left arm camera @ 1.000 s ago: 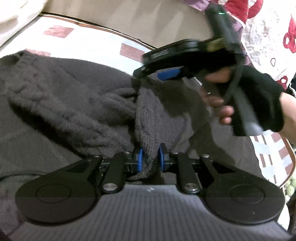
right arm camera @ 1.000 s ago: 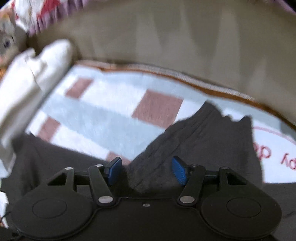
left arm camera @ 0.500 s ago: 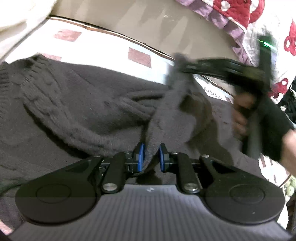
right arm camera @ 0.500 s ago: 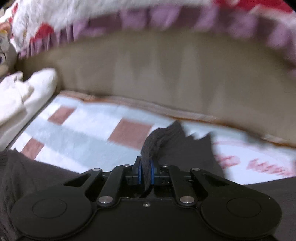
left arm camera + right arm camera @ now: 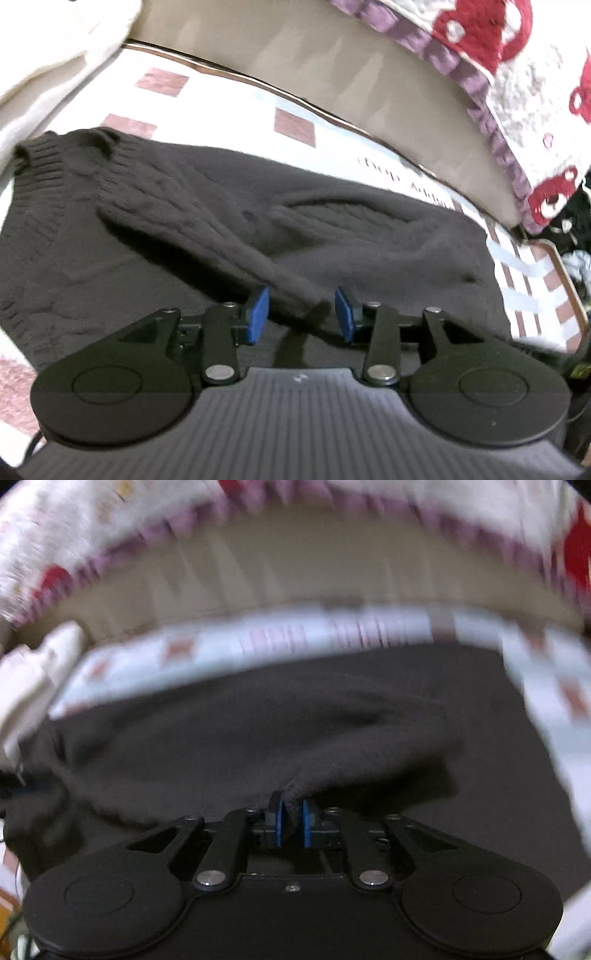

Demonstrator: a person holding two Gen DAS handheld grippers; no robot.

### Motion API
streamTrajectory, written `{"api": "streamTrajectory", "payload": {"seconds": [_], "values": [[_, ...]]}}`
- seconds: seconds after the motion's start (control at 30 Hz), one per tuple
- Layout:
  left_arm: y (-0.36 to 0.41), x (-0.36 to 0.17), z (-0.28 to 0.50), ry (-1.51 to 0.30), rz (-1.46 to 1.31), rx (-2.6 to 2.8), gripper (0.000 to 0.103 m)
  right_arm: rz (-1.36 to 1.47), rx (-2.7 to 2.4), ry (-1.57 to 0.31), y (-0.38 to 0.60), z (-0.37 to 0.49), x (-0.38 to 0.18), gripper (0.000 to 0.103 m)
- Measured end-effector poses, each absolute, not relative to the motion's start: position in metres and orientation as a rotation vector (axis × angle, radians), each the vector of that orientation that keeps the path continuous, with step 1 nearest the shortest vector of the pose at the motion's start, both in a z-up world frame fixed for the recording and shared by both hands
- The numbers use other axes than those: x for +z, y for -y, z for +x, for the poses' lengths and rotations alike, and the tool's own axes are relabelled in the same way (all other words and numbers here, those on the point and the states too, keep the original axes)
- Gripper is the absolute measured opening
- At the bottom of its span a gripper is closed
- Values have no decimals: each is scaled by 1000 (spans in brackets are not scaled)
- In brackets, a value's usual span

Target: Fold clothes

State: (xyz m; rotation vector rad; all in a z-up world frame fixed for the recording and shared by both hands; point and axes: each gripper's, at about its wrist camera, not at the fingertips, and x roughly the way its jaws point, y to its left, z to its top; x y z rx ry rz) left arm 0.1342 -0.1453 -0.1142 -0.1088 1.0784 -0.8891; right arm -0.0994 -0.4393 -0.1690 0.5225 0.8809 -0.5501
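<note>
Dark knitted sweater point(image 5: 229, 221), spread over a checked pink-and-white blanket point(image 5: 221, 99), just ahead of and beneath both tongs. Left gripper point(image 5: 301, 314): jaws opening, blue pads apart and clear of the cloth, with a folded ridge of knit running between and under them, not pinched. Right gripper point(image 5: 290, 823): pads nearly together on a bunched edge of the sweater point(image 5: 258, 738), jaws easing open yet cloth pressed between them. Left view only: ribbed hem and cable pattern far to the upper left of the tongs, printed lettering on the blanket beyond the garment, a red-and-white quilt point(image 5: 524, 74) at upper right. Right view only: the pinched fold rising to the pads. Right view heavily smeared by motion; blanket pattern and background there barely legible. Sweater's near edge hidden under both gripper bodies, and its left side cut off by the frame.
</note>
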Motion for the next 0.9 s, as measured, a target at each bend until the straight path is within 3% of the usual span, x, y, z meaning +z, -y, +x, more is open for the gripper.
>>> {"api": "streamTrajectory", "payload": {"seconds": [0.17, 0.23, 0.27, 0.3, 0.43, 0.5, 0.67, 0.83, 0.87, 0.9], "values": [[113, -108, 160, -1024, -157, -764, 44, 655, -521, -966, 454, -102, -169, 31], [100, -112, 175, -1016, -179, -687, 45, 610, -483, -937, 454, -98, -154, 42], [94, -115, 182, -1017, -195, -661, 45, 580, -464, -917, 455, -95, -144, 55], [89, -119, 188, -1025, -210, -636, 45, 551, -456, -899, 457, -93, -136, 61], [90, -134, 198, -1104, -221, -673, 45, 507, -552, -841, 479, -95, -125, 64], [96, -140, 198, -1149, -261, -760, 45, 548, -578, -828, 497, -100, -133, 73], [112, -145, 193, -1111, -213, -773, 45, 320, -604, -904, 537, -74, -165, 74], [114, -149, 199, -1079, -234, -765, 51, 404, -592, -924, 559, -82, -187, 75], [113, -152, 202, -1089, -257, -759, 51, 424, -572, -902, 557, -87, -187, 61], [111, -155, 205, -1099, -281, -752, 51, 421, -551, -875, 552, -93, -184, 36]]}}
